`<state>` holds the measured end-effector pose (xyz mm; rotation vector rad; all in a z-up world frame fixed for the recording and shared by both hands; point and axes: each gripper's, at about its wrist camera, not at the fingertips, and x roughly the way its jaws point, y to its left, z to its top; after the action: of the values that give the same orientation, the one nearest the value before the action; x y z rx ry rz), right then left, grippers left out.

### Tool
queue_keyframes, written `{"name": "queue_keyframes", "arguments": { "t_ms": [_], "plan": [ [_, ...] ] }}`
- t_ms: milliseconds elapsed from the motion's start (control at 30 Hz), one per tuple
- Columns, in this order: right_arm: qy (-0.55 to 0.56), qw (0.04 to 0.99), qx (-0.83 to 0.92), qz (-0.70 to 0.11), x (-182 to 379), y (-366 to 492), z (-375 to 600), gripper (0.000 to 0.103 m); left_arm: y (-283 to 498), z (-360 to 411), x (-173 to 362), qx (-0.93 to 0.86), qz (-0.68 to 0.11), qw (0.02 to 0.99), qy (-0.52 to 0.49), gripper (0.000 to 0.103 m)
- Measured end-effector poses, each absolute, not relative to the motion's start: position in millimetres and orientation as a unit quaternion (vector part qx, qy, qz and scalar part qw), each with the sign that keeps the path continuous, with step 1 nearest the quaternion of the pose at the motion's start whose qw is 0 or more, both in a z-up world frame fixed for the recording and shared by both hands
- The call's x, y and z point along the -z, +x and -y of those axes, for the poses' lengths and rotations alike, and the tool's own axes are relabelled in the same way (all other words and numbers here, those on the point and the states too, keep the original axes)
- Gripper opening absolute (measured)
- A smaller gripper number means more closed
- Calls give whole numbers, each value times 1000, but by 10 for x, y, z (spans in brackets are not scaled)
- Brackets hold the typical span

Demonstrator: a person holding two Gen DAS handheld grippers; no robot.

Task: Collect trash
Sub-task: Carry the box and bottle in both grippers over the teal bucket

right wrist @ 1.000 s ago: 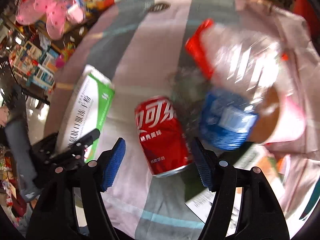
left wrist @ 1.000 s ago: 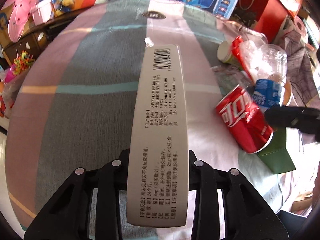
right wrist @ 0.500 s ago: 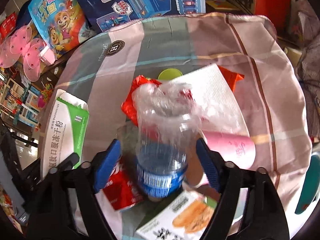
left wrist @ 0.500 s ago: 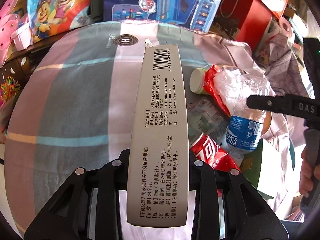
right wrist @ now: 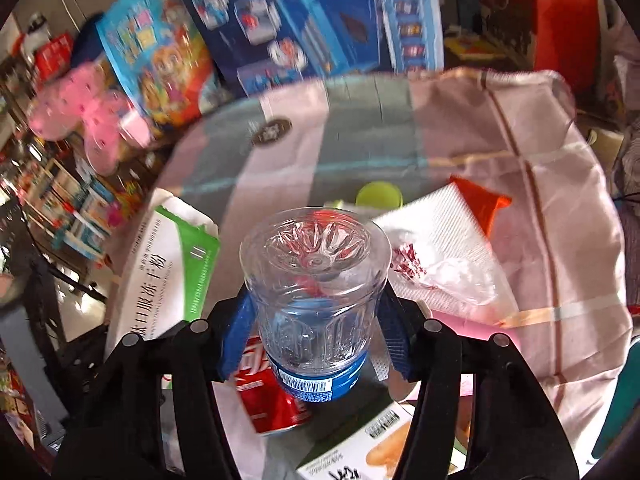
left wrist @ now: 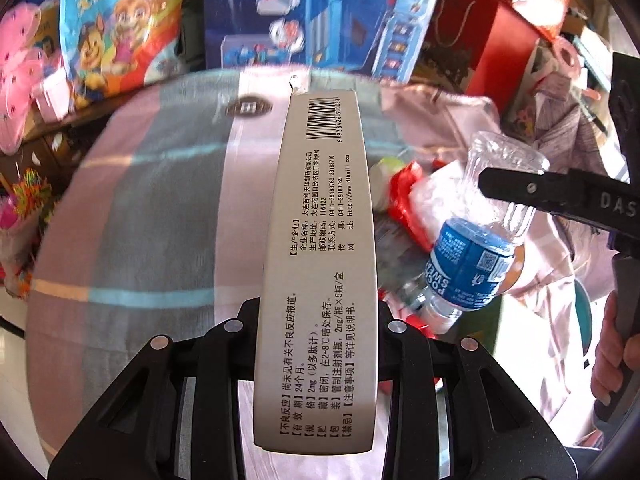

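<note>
My left gripper [left wrist: 316, 312] is shut on a long grey carton [left wrist: 320, 240] with a barcode, which sticks out ahead of it above the striped tablecloth [left wrist: 160, 200]. My right gripper [right wrist: 316, 320] has its blue pads [right wrist: 236, 332] on both sides of a clear plastic bottle [right wrist: 316, 280] with a blue label. Its jaws are closing and the pads press the bottle's ribbed wall. The bottle's base faces the camera. In the left wrist view the bottle [left wrist: 468, 264] hangs tilted off the cloth under a black finger [left wrist: 528, 190].
Under the bottle lie a red cola can [right wrist: 268, 396], a snack box [right wrist: 372, 452], a white napkin [right wrist: 432, 232], a red wrapper [right wrist: 480, 200] and a green-lidded cup [right wrist: 378, 194]. Toy boxes [right wrist: 320, 20] crowd the far edge. A hand [left wrist: 616, 352] grips the right handle.
My right gripper moved from around the cola can to the bottle, shut on it and lifted it. The left gripper rose with the grey carton still in it.
</note>
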<state>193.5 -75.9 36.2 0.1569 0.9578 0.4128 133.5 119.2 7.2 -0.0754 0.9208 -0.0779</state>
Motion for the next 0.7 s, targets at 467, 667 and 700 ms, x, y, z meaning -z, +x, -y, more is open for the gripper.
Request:
{"name": "queue_keyframes", "arguments": {
  "t_ms": [467,667,700],
  "plan": [
    [148,926,-81,-338,-1127,987,2577,55,1042,299,-739,158,-388,907,28,33],
    [194,926,11,-322,-947,520,3737,55,995,1460,-656,248,-400,880,70,33],
    [204,925,32,-319,-885,406,3983,55,987,1665,-620,262,-402,874,80,33]
  ]
}}
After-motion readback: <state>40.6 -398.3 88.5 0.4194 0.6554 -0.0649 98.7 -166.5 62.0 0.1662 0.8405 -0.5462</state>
